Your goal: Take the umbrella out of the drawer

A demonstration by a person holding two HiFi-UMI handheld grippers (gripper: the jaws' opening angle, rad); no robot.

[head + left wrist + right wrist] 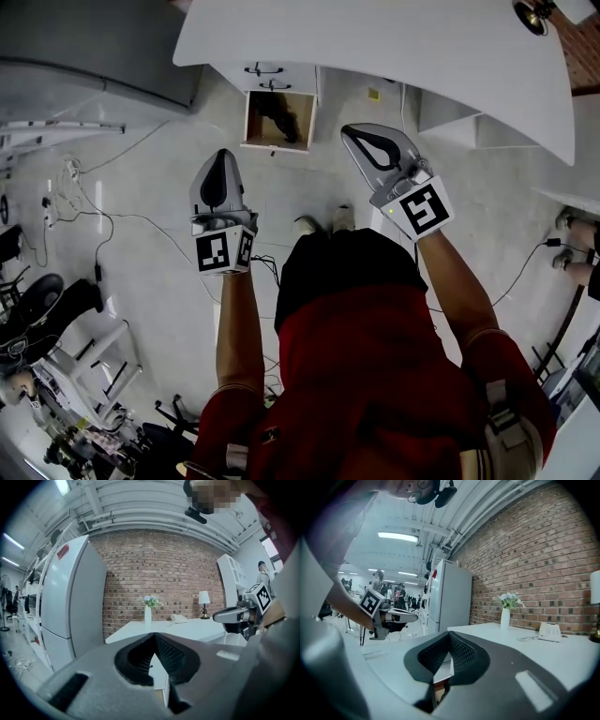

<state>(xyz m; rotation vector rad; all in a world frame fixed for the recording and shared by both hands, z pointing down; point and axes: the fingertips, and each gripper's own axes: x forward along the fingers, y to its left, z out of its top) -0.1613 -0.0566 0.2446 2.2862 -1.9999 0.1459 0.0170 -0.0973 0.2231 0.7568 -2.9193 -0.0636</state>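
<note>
Head view: umbrella (281, 116) lies slantwise in the open drawer (249, 124) under the desk (375, 47), ahead and between my left gripper (223, 156) and right gripper (351, 133), both clenched empty, neither clearly nearer.

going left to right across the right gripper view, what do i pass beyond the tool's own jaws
left tool → refrigerator → vase of flowers → telephone → lamp at the right edge
</note>
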